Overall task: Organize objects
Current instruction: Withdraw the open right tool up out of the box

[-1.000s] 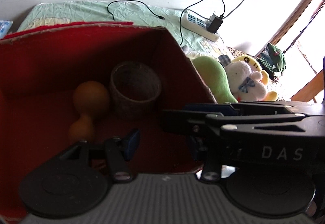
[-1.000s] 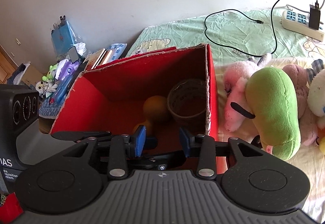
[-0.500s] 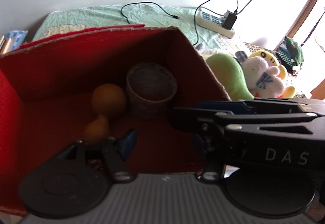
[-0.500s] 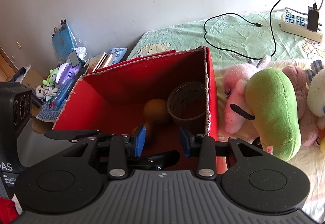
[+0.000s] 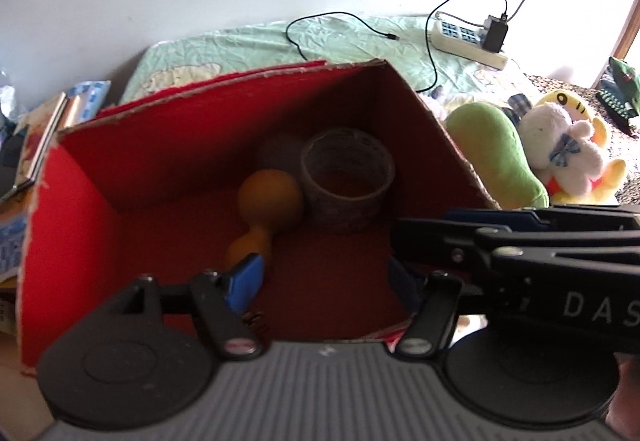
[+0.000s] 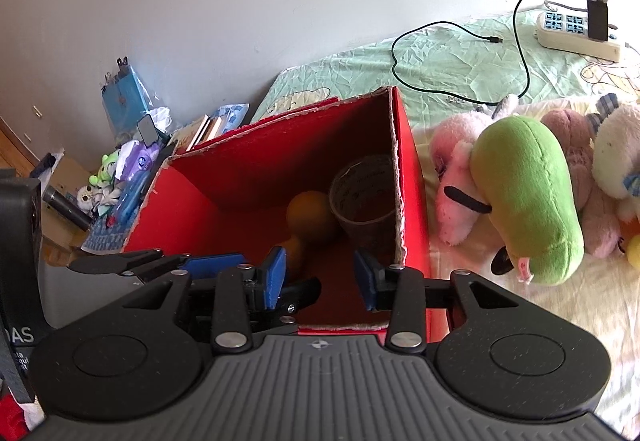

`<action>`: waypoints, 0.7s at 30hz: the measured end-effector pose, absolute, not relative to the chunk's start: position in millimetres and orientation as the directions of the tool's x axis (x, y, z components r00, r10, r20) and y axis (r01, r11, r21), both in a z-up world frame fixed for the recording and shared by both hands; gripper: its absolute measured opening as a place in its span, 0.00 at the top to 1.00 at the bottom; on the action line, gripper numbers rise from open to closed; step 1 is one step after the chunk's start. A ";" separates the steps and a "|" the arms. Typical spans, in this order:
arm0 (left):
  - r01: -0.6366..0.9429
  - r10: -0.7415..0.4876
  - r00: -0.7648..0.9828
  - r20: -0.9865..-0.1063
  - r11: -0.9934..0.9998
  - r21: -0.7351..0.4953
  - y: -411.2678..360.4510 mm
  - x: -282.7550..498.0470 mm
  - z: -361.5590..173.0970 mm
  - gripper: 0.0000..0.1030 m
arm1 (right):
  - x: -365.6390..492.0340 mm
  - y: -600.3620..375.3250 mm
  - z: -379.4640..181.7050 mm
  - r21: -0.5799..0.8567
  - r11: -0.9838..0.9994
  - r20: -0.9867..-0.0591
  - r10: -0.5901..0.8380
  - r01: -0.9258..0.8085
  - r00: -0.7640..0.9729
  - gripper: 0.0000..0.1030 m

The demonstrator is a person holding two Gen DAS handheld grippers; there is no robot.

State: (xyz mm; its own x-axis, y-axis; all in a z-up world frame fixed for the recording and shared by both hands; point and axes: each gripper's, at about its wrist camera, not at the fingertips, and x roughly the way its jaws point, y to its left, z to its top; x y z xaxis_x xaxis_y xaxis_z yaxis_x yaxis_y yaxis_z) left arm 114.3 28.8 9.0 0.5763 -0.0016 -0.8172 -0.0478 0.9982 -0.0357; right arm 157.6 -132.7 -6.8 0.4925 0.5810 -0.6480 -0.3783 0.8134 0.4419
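Green plush [image 6: 528, 197], lying on the bed [image 6: 448, 53] just right of the red box [image 6: 412, 177], touching a pink plush [image 6: 452, 177]. Likely light, soft and compressible; a pinch across its mid-body should hold. Long axis runs away from the camera, slightly leftward. Right gripper [image 6: 320, 277] and left gripper [image 5: 326, 277] hang over the box, jaws parted, empty. Inside: basket [image 5: 346, 181], orange toy [image 5: 268, 201].

A red box [image 6: 256, 177] sits open on a bed, holding an orange gourd [image 6: 310, 217] beside a woven basket [image 6: 366, 201]. The right gripper [image 6: 320, 277] hovers empty and parted at the box's near edge. A green plush toy [image 6: 528, 197] lies just right of the box.
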 end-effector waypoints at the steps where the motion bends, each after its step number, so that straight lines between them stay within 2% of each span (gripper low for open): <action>1: -0.054 0.006 0.575 -0.818 0.998 -0.031 28.0 113.5 9.7 0.31 | 155.6 -133.6 -5.8 0.443 0.813 -0.644 0.582 -0.379 0.496 0.59; 6: -0.093 0.051 0.584 -0.810 0.996 -0.004 27.0 106.2 16.1 0.29 | 147.1 -138.7 -1.2 0.457 0.804 -0.620 0.595 -0.381 0.512 0.56; 17: -0.188 0.175 0.602 -0.779 0.979 0.075 20.2 83.1 30.9 0.26 | 130.3 -149.9 6.8 0.481 0.773 -0.577 0.635 -0.414 0.514 0.56; 21: -0.221 0.227 0.612 -0.758 0.969 0.111 14.3 72.6 37.1 0.22 | 123.4 -154.9 9.1 0.499 0.753 -0.561 0.658 -0.429 0.503 0.53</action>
